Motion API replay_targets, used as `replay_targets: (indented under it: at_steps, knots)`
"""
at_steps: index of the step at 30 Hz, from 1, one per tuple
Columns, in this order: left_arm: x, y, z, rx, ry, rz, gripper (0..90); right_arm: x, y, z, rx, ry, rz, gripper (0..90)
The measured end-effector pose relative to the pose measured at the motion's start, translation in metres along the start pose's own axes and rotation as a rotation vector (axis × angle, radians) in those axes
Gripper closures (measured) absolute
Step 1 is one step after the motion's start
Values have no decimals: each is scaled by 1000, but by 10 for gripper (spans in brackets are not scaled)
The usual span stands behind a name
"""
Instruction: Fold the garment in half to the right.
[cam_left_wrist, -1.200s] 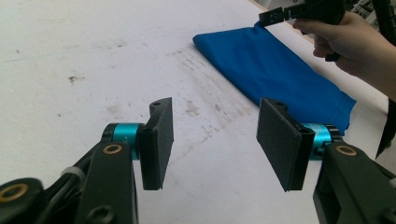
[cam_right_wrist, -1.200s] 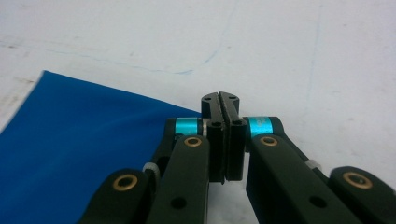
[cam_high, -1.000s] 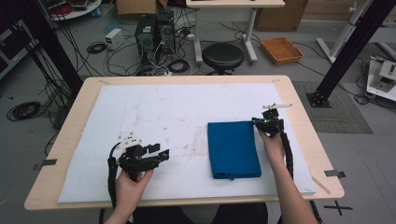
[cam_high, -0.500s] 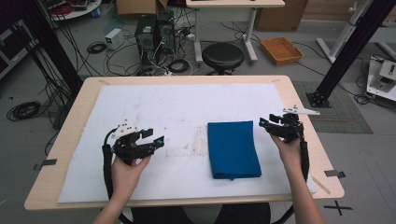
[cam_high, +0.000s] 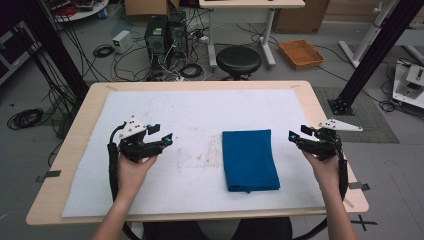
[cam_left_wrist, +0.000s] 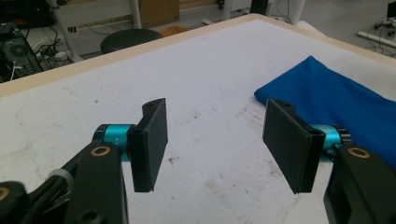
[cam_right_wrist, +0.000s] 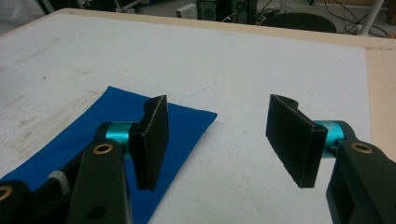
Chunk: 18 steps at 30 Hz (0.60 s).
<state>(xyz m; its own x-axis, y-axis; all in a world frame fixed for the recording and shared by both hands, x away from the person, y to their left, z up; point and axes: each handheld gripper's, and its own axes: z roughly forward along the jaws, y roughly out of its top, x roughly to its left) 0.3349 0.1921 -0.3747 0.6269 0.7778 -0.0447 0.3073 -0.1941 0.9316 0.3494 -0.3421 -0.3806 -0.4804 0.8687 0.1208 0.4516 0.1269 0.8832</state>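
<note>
A folded blue cloth (cam_high: 250, 160) lies flat on the white mat (cam_high: 200, 115), at about 4 o'clock from its centre. The left gripper (cam_high: 161, 135) hovers at 9 o'clock of the cloth and the right gripper (cam_high: 298, 135) at 3 o'clock; the right's jaws have just been opening, and both stand apart with nothing between them

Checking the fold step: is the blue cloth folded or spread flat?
Folded: the blue cloth lies as a compact rectangle with a doubled, rounded edge nearest the person, untouched by either gripper.

A: Grey floor (cam_high: 60, 60). Round black stool (cam_high: 238, 60) just behind the counter (cam_high: 320, 100).
B: Left of the stool, computer towers (cam_high: 165, 32) and cables (cam_high: 102, 50); right of it, an orange tray (cam_high: 301, 53).
</note>
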Motion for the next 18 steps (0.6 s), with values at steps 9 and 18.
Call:
replay_targets:
  at_steps: [9,18]
  knots:
    - [7,-3,-3,-6,7,-30,377,1,1,3,12,18,12,345]
    - [11,-5,-7,-17,13,-39,347,-5,-1,7,27,27,48,284]
